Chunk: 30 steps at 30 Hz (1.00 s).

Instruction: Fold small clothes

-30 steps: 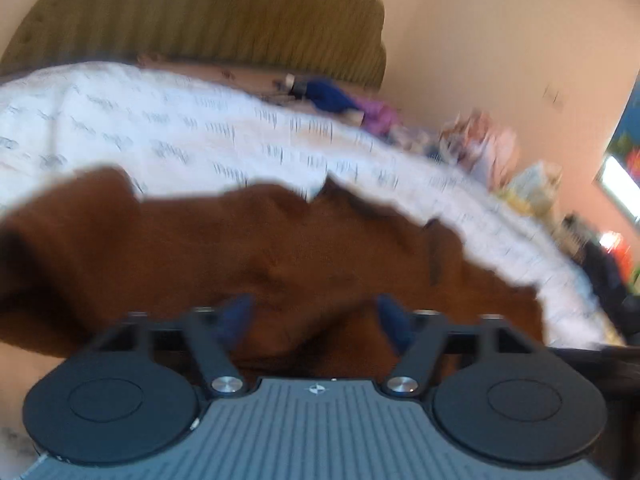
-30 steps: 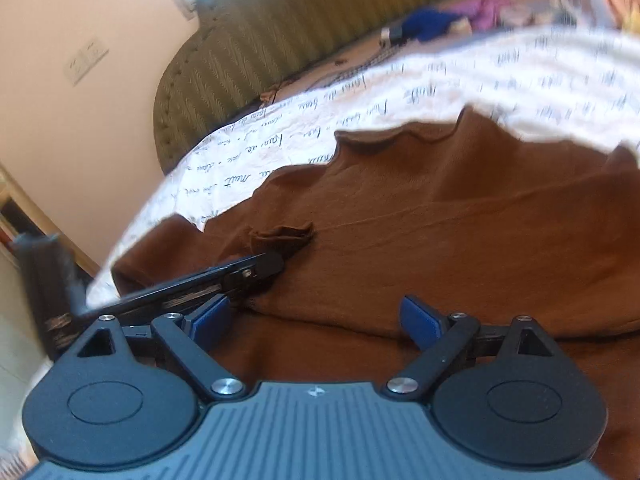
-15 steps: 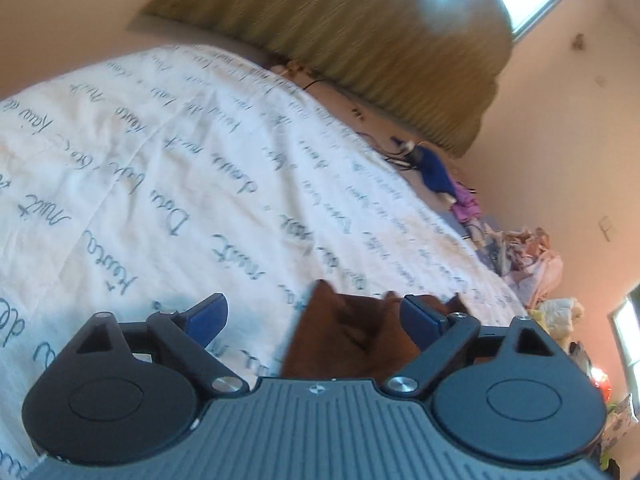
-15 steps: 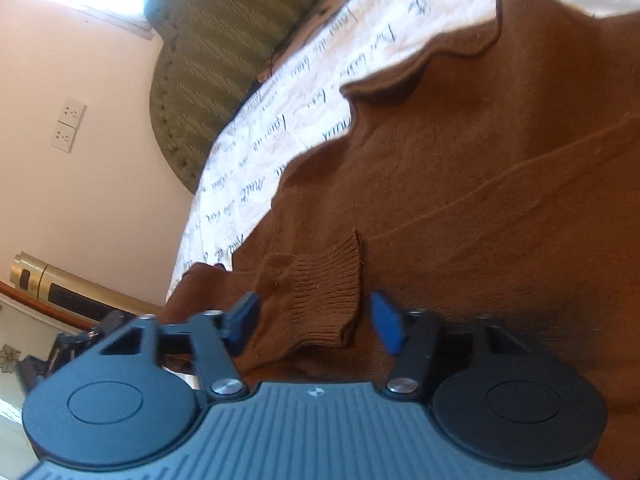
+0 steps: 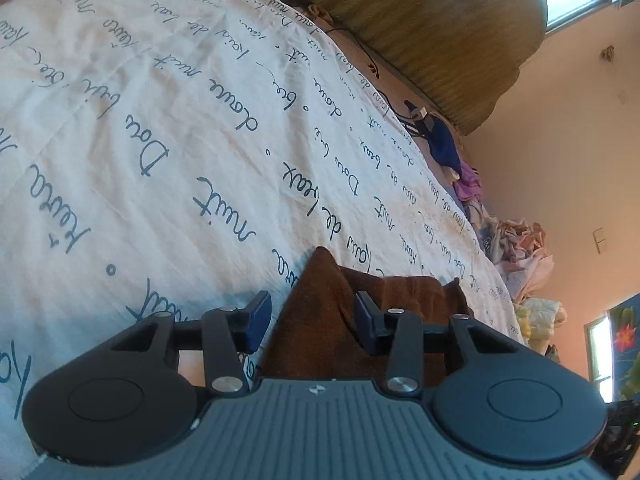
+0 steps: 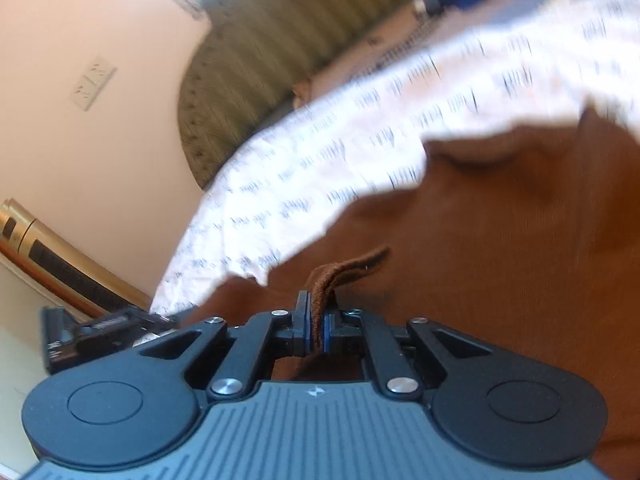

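A brown knitted garment [image 6: 500, 232] lies spread on a white bed sheet [image 5: 168, 152] printed with blue handwriting. My right gripper [image 6: 316, 330] is shut on the garment's ribbed sleeve cuff [image 6: 344, 270], which sticks up between the blue pads. My left gripper [image 5: 310, 320] is open; a raised corner of the brown garment [image 5: 320, 312] stands between its two blue fingertips, with gaps on both sides. The right wrist view is motion-blurred.
An olive ribbed headboard [image 5: 420, 12] runs along the far side of the bed. A pile of mixed clothes [image 5: 516, 248] lies at the bed's right side. The other hand-held gripper [image 6: 100, 328] shows at the right wrist view's left edge.
My right gripper has closed on the sleeve cuff, which was between its open fingers half a second ago. My left gripper has narrowed its opening around the brown corner.
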Available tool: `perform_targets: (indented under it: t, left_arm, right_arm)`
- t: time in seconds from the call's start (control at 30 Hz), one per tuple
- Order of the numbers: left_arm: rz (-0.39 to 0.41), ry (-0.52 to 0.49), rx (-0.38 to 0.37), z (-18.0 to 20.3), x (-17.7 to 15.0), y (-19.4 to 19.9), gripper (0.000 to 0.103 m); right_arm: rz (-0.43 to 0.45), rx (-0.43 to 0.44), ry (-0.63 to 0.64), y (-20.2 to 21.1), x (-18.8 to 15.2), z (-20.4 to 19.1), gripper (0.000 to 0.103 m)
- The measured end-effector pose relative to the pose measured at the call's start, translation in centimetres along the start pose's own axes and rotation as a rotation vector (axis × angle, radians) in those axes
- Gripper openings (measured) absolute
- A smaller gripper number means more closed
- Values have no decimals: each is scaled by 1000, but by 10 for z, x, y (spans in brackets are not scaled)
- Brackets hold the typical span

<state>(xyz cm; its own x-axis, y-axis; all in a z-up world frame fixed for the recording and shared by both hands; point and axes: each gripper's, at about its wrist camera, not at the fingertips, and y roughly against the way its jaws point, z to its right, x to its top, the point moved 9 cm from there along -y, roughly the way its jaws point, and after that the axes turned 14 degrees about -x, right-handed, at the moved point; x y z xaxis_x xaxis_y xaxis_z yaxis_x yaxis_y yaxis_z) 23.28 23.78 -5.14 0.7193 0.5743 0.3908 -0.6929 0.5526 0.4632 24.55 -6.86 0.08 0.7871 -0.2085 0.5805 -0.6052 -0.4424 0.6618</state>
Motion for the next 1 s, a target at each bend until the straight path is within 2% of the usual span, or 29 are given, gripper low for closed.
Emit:
perform_targets:
  t: [0.07, 0.1, 0.13, 0.23, 0.37, 0.5, 0.6, 0.67, 0.7, 0.77, 0.83, 0.9, 1.0]
  left_arm:
    - [1, 3, 12, 0, 0, -2, 55]
    - [10, 6, 16, -1, 0, -1, 71]
    - [22, 6, 0, 0, 1, -1, 79]
    - [28, 11, -3, 4, 1, -2, 85]
    - [-6, -43, 39, 12, -6, -12, 91]
    - [-19, -93, 81, 16, -12, -20, 91]
    - [-51, -150, 123, 18, -19, -32, 82]
    - [-77, -202, 155, 22, -25, -41, 65]
    - [-96, -218, 178, 23, -28, -45, 53]
    - [-99, -250, 192, 28, -31, -50, 55]
    - [-99, -258, 192, 35, -33, -53, 75]
    - [-85, -246, 175, 41, -33, -54, 88]
    - [-74, -240, 146, 51, -33, -55, 90]
  right_arm:
    - [35, -16, 47, 17, 10, -5, 5]
    - [50, -23, 68, 25, 14, -7, 5]
    - [66, -25, 86, 33, 18, -8, 5]
    - [100, -52, 106, 51, 28, -2, 5]
    - [129, -87, 110, 68, 37, 17, 5]
    - [149, -132, 102, 79, 42, 42, 5]
    - [164, -161, 83, 89, 42, 66, 5]
    - [166, -180, 70, 95, 37, 83, 5]
    - [166, -202, 67, 97, 34, 93, 5]
    - [159, -239, 52, 98, 28, 114, 5]
    - [150, -282, 32, 97, 22, 139, 5]
    - [146, -323, 12, 96, 17, 162, 5]
    - [126, -370, -6, 94, 8, 193, 5]
